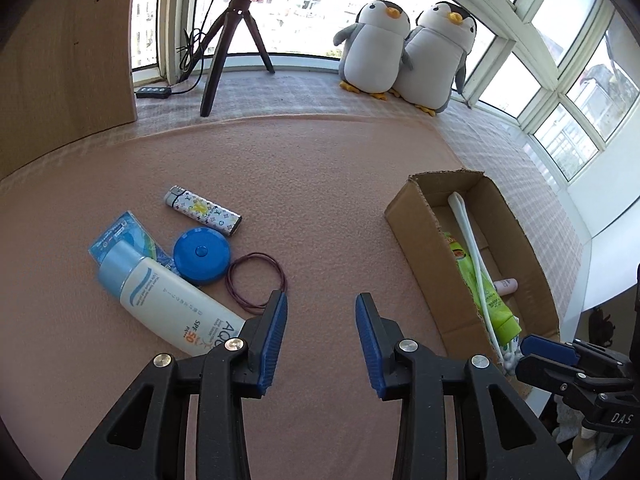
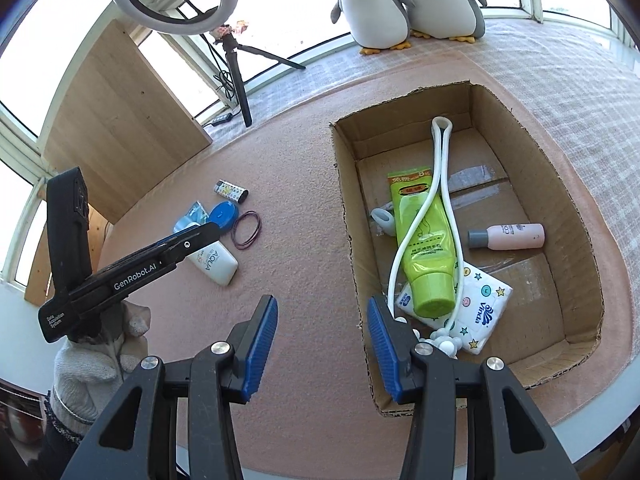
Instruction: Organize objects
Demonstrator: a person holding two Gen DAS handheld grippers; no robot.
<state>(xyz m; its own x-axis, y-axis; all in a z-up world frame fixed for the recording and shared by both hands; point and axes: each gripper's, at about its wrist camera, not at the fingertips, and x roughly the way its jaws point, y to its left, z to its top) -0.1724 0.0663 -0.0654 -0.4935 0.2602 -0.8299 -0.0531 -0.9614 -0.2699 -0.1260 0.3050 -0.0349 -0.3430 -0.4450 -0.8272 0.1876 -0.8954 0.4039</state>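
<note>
On the pink mat lie a white sunscreen bottle (image 1: 168, 312) (image 2: 216, 264), a blue round case (image 1: 201, 255) (image 2: 224, 214), a patterned lighter (image 1: 202, 210), a blue packet (image 1: 120, 232) and maroon hair ties (image 1: 256, 282) (image 2: 247, 230). My left gripper (image 1: 321, 300) (image 2: 210, 233) hangs open just right of the hair ties, holding nothing. The cardboard box (image 1: 420, 240) (image 2: 344, 184) holds a green tube (image 2: 424, 240), a pink bottle (image 2: 512, 236), a tissue pack (image 2: 484, 304) and a white looped cord (image 2: 440, 140). My right gripper (image 2: 322, 304) (image 1: 524, 356) is open and empty above the box's near-left wall.
Two plush penguins (image 1: 404, 52) sit on the checked cloth by the windows. A ring-light tripod (image 1: 236, 40) and a power strip (image 1: 154, 92) stand at the back left beside a wooden panel (image 1: 68, 60). A gloved hand (image 2: 100, 352) holds the left gripper. The table edge curves past the box.
</note>
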